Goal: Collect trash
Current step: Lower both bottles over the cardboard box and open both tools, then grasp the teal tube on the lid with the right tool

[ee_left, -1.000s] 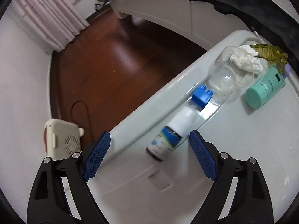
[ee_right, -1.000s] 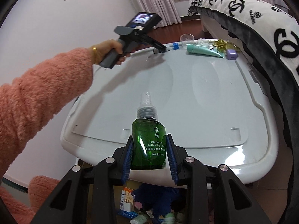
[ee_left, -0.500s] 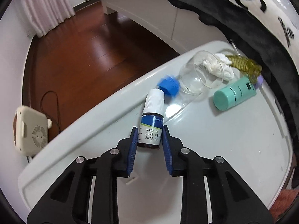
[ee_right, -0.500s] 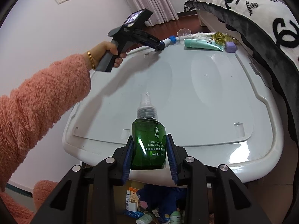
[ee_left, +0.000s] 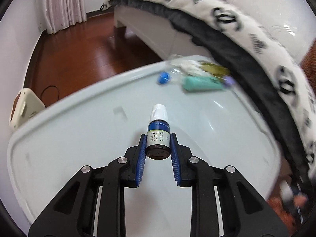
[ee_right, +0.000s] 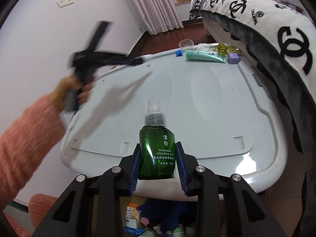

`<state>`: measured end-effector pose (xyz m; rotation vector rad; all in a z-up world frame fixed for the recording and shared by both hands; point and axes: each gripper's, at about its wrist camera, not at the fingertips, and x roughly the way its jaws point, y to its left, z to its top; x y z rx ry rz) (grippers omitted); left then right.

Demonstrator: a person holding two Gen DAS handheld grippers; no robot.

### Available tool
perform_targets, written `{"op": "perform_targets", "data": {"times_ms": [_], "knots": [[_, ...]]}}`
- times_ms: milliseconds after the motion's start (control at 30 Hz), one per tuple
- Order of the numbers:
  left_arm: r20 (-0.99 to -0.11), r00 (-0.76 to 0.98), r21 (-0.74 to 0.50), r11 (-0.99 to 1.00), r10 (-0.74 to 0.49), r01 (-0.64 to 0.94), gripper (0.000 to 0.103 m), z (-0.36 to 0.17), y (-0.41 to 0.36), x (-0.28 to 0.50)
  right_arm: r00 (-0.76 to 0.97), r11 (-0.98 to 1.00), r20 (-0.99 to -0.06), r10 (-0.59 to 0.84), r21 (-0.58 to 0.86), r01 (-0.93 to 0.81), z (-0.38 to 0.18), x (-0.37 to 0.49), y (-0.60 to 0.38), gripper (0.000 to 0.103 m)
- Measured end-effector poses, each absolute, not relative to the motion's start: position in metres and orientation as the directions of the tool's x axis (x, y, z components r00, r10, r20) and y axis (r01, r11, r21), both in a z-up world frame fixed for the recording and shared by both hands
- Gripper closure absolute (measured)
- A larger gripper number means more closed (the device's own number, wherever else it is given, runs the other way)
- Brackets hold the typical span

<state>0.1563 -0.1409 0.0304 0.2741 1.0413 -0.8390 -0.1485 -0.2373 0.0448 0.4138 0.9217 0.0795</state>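
My left gripper (ee_left: pixel 158 145) is shut on a small brown dropper bottle (ee_left: pixel 158 136) with a white cap and blue label, held above the white lid surface (ee_left: pixel 79 142). It also shows blurred in the right wrist view (ee_right: pixel 141 60). My right gripper (ee_right: pixel 158 154) is shut on a green spray bottle (ee_right: pixel 157 154) with a clear cap, held over the near edge of the lid (ee_right: pixel 217 102). At the far end lie a blue cap (ee_right: pixel 178 53), a clear cup (ee_right: pixel 186 43), a white tissue (ee_right: pixel 205 46), a teal tube (ee_right: pixel 205 55), gold wrapper (ee_right: pixel 225 49) and a purple cube (ee_right: pixel 234 58).
A black-and-white patterned blanket (ee_right: pixel 276 45) hangs along the right side of the lid. Below the lid's near edge is a pile of bottles and boxes (ee_right: pixel 154 223). A cream heater (ee_left: pixel 23 108) stands on the wood floor (ee_left: pixel 79 49) at the left.
My left gripper closed on the dropper bottle, lifted it off the lid and drew back from the far-end clutter. My right gripper keeps holding the green bottle, nearly still.
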Motion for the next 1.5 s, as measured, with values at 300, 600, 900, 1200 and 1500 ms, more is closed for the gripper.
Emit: {"op": "perform_targets", "data": {"times_ms": [300, 600, 900, 1200, 1500], "knots": [[-0.891, 0.322, -0.113, 0.844, -0.319, 0.524, 0.08, 0.063, -0.042, -0.038, 0.604, 0.934, -0.766, 0.22, 0.345, 0.097, 0.054, -0.177, -0.209, 0.069], [-0.971, 0.131, -0.126, 0.895, -0.2, 0.427, 0.08, -0.033, -0.011, -0.157, 0.425, 0.933, -0.871, 0.247, 0.332, 0.14, 0.006, -0.244, -0.151, 0.069], [-0.994, 0.021, -0.09, 0.927, -0.105, 0.364, 0.04, -0.109, -0.011, -0.179, 0.296, 0.96, -0.948, 0.116, 0.183, 0.211, -0.042, -0.255, -0.147, 0.036], [-0.955, 0.243, -0.091, 0.949, -0.168, 0.301, 0.024, -0.051, -0.001, -0.161, 0.389, 0.934, -0.916, 0.099, 0.22, 0.281, -0.023, -0.255, -0.168, 0.033], [-0.858, 0.483, -0.049, 0.963, -0.178, 0.267, 0.014, 0.011, -0.024, -0.077, 0.599, 0.94, -0.8, 0.004, 0.208, 0.271, 0.048, -0.186, -0.215, 0.018]]}}
